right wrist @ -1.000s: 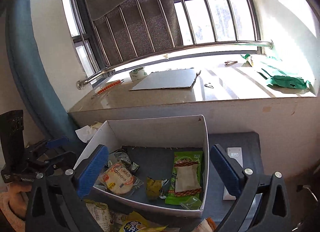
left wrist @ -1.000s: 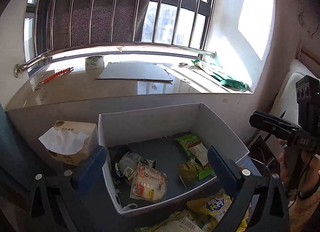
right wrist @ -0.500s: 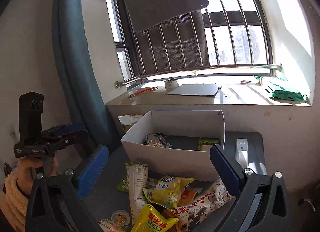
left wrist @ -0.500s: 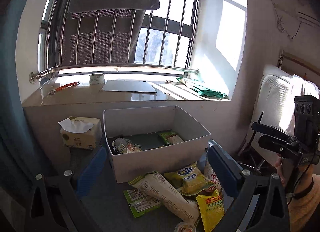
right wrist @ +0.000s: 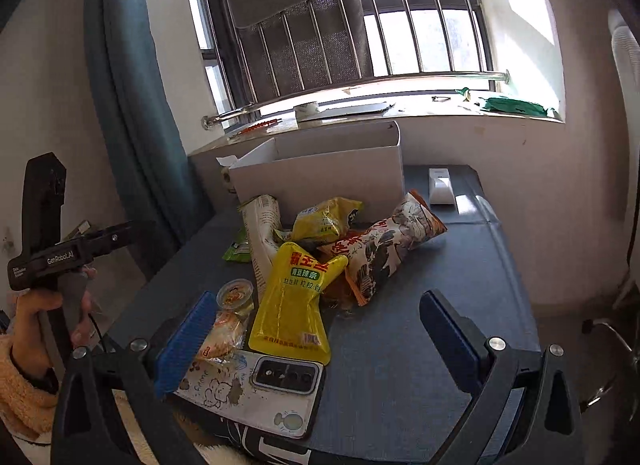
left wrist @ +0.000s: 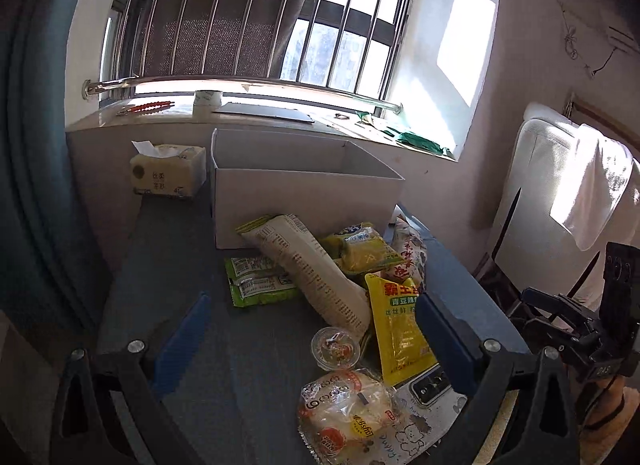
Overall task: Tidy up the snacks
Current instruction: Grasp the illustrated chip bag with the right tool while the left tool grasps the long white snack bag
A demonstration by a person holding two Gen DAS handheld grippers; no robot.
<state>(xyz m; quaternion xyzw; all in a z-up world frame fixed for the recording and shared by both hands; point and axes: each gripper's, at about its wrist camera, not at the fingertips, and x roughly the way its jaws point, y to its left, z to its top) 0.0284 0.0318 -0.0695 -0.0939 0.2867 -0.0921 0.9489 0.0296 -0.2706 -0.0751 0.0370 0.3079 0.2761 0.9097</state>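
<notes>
Two grippers hung wide apart and held nothing: the left gripper and the right gripper, both above the near edge of the blue table. Nearest lay a phone, with a round bun packet just beside it. Beyond the phone, a yellow pouch overlapped a small jelly cup and a heap of snack bags. Farthest from the phone stood the white box, touching the heap, with a tissue pack beside it.

A home bedroom: barred window with teal curtain, white padded headboard, yellow tissue pack beside stone sill.
</notes>
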